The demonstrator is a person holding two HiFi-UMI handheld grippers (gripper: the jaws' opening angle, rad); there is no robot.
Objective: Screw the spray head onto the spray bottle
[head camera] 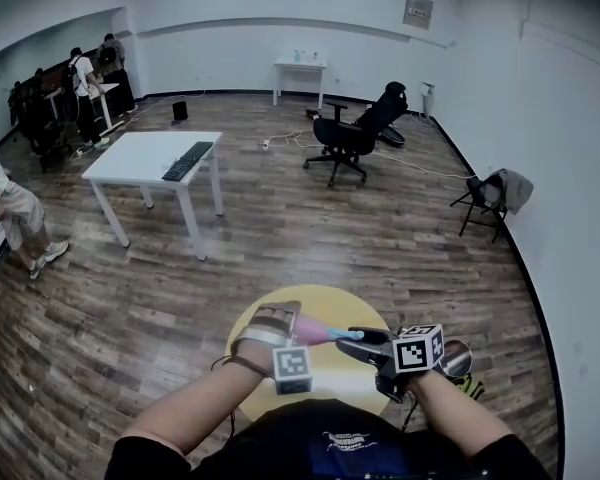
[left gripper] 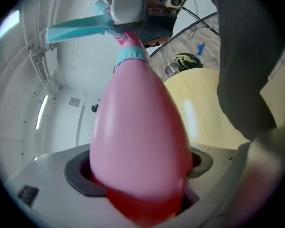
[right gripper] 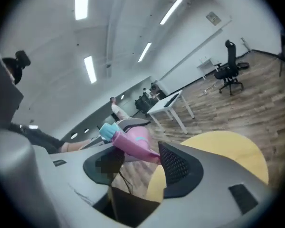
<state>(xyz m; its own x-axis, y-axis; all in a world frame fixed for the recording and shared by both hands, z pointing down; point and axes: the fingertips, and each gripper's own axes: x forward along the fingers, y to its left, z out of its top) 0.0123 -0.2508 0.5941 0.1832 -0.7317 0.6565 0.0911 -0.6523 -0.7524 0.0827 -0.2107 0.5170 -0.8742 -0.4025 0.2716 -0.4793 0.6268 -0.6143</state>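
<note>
My left gripper (head camera: 285,325) is shut on a pink spray bottle (head camera: 315,330) and holds it over a round yellow table (head camera: 280,303). In the left gripper view the bottle (left gripper: 137,127) fills the jaws and points away, with a teal collar (left gripper: 131,54) and the spray head's teal trigger (left gripper: 78,28) at its far end. My right gripper (head camera: 360,344) meets it from the right, and one grey finger (left gripper: 128,4) covers the spray head. In the right gripper view the pink and teal spray head (right gripper: 130,141) lies across the fingertips of the open jaws (right gripper: 140,167).
A white table (head camera: 130,163) with a keyboard (head camera: 188,160) stands in the middle of the wooden floor. A black office chair (head camera: 355,133) is behind it and a folding chair (head camera: 488,196) is by the right wall. People (head camera: 20,218) stand at the left.
</note>
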